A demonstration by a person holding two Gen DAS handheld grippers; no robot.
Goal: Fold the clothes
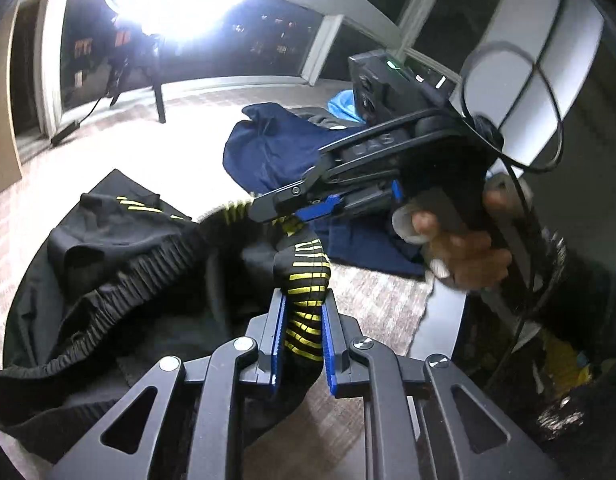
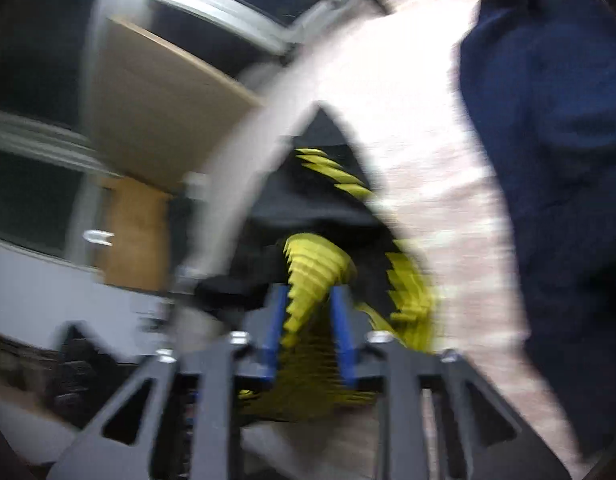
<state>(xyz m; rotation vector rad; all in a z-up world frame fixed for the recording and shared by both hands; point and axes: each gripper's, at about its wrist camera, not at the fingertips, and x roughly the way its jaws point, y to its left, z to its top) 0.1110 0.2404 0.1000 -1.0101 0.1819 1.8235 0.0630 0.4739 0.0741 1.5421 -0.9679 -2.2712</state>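
Black shorts (image 1: 120,248) with yellow stripes and a ribbed waistband lie bunched on the pale patterned bed cover (image 1: 156,152). My left gripper (image 1: 304,304) is shut on the striped waistband (image 1: 308,312) and holds it up. My right gripper (image 1: 268,210) comes in from the right in the left wrist view, shut on the same striped band a little further along. In the blurred right wrist view my right gripper (image 2: 308,300) is shut on yellow-striped fabric (image 2: 312,264), with the black shorts (image 2: 320,196) stretching ahead.
A navy garment (image 1: 276,148) lies heaped behind the shorts, with a light blue one (image 1: 342,102) beyond; the navy one fills the right of the right wrist view (image 2: 548,160). A lamp on a tripod (image 1: 148,60) glares before dark windows. A dark floor gap (image 1: 440,328) borders the bed.
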